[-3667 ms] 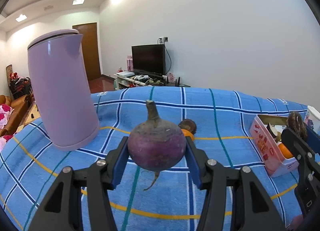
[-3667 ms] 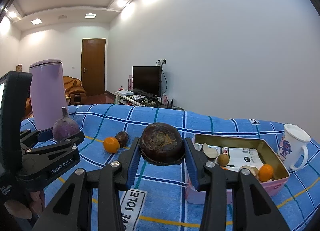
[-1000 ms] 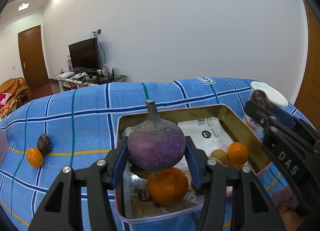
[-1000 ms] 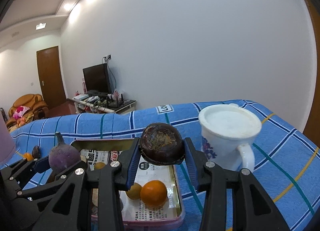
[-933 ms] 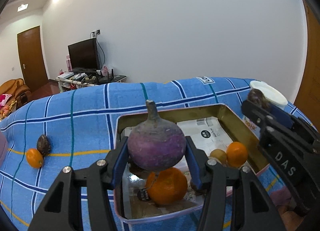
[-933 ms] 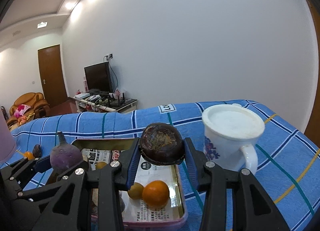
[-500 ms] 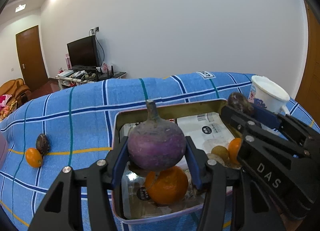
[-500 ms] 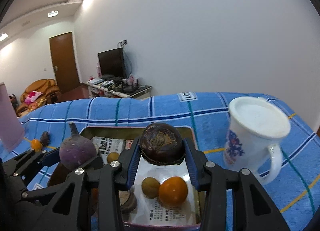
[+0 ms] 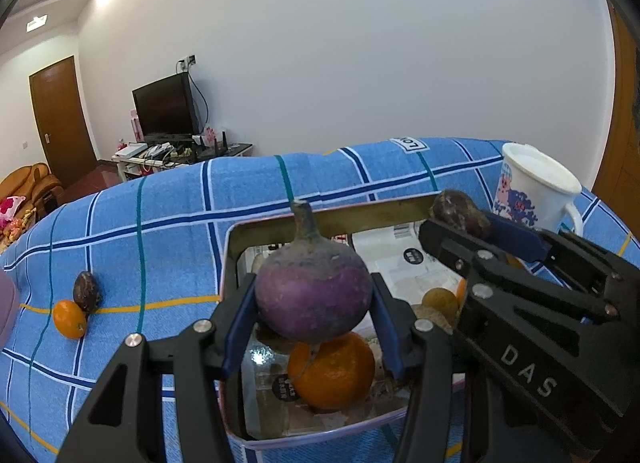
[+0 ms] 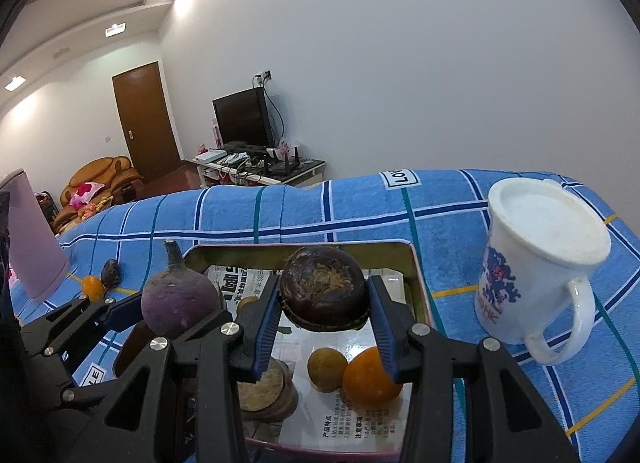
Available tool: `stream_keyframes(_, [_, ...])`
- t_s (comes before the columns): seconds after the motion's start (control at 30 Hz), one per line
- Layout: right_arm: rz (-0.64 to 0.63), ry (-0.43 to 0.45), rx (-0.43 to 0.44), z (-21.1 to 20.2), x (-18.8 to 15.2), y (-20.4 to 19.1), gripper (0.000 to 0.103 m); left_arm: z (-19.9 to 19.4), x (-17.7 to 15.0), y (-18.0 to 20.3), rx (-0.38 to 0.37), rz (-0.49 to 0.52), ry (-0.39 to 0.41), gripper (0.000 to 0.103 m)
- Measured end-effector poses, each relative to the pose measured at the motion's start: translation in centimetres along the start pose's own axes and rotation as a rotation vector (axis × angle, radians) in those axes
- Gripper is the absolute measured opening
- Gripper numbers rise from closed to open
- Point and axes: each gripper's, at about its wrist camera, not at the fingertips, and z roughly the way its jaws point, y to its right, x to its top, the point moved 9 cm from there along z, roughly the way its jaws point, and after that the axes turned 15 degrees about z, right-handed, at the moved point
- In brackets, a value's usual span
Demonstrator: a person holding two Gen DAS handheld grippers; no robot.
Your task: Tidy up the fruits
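My left gripper (image 9: 314,305) is shut on a purple turnip (image 9: 313,299) and holds it above the near left part of the metal tin (image 9: 332,219). My right gripper (image 10: 323,303) is shut on a dark brown round fruit (image 10: 323,294) and holds it above the tin's (image 10: 304,251) middle. The tin holds a large orange (image 9: 331,373), a small orange (image 10: 370,377), a brownish round fruit (image 10: 326,369) and flat brown slices (image 10: 264,391) on printed paper. The right gripper shows at the right of the left wrist view (image 9: 464,219), the left gripper at the left of the right wrist view (image 10: 176,303).
A white mug (image 10: 536,275) with blue print stands right of the tin. A small orange (image 9: 69,319) and a dark fruit (image 9: 86,291) lie on the blue checked cloth (image 9: 160,231) to the left. A lilac kettle (image 10: 28,239) stands far left.
Both grippers have moved further over the tin with their fruits still held. The right gripper has come closer to the left one.
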Motion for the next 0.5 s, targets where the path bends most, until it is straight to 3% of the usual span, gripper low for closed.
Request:
stream_keyframes(0.23, [-0.007,-0.019,0.003,0.4,-0.3,-0.4,0.046,0.4,-0.2,0.2,-0.005,0.015,-0.016,0.056])
stream_keyframes(0.37, [0.013,-0.039,0.004,0.6,-0.6,-0.3,0.069,0.1,-0.1,0.3,0.016,0.028,-0.012,0.058])
stream_keyframes(0.47, [0.015,-0.022,0.017,0.2,-0.5,-0.4,0.071,-0.4,0.1,0.7,0.043,0.056,0.005,0.079])
stream_keyframes(0.5, [0.009,-0.012,0.015,0.0,-0.5,-0.5,0.071,-0.6,0.1,0.7,0.054,0.062,0.011,0.090])
